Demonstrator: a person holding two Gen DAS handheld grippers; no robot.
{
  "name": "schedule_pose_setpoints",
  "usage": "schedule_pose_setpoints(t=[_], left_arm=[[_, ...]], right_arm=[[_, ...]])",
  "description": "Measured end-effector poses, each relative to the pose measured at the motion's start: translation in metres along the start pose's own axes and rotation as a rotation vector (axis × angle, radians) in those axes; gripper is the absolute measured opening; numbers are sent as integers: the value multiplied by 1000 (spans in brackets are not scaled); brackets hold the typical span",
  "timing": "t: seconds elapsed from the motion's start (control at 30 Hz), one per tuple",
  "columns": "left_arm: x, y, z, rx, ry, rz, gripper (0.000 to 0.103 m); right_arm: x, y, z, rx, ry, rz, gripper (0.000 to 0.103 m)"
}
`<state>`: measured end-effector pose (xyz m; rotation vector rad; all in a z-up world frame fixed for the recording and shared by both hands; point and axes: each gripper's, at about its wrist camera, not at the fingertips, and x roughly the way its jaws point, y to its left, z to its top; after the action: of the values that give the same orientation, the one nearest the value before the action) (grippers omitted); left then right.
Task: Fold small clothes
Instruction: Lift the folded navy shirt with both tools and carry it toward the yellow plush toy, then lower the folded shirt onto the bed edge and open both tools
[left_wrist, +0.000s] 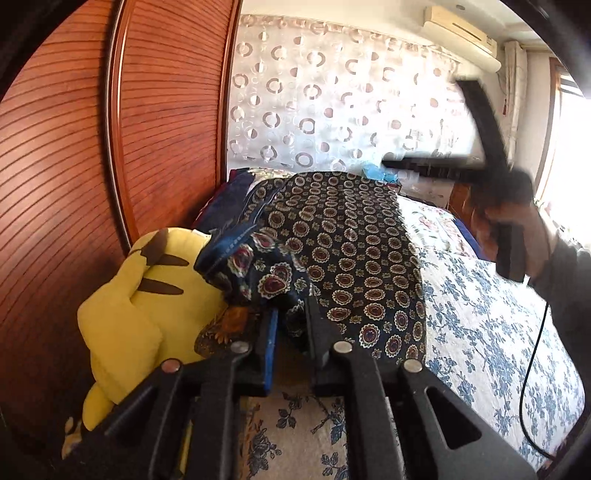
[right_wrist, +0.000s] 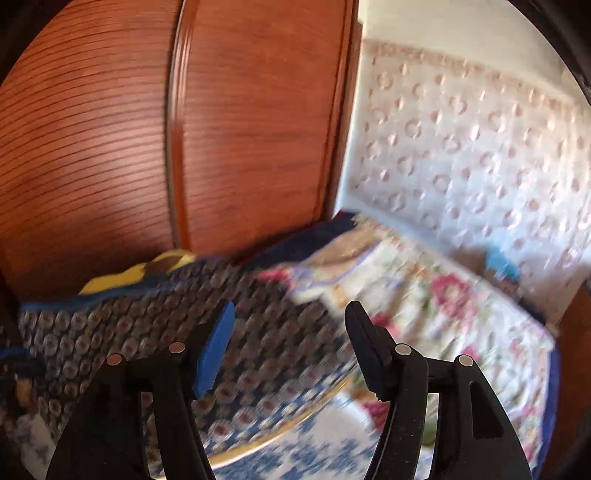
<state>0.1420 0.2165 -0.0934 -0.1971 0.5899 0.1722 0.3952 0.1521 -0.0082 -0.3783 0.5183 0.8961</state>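
Your left gripper pinches the near edge of the patterned garment, which lies lengthwise away from you on the bed; your right gripper, fingers spread and empty, hovers above it.

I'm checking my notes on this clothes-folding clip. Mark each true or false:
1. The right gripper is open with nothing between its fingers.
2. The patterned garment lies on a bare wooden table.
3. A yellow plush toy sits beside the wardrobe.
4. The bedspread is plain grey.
1. True: the right gripper is open and empty.
2. False: the patterned garment lies on a bed.
3. True: the yellow plush toy sits against the wooden wardrobe.
4. False: the bedspread is white with blue flowers.
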Motion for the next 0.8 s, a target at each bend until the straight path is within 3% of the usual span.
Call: schedule_pose_setpoints(t=[0.2, 0.33, 0.8], left_arm=[[-18, -4, 8, 34, -28, 16, 14], [-30, -10, 12, 52, -47, 47, 14], [-43, -35, 9, 100, -41, 59, 14]], right_arm=[[32, 13, -36, 104, 95, 76, 64], [43, 19, -45, 140, 102, 52, 64], [-37, 37, -50, 161, 21, 56, 64]])
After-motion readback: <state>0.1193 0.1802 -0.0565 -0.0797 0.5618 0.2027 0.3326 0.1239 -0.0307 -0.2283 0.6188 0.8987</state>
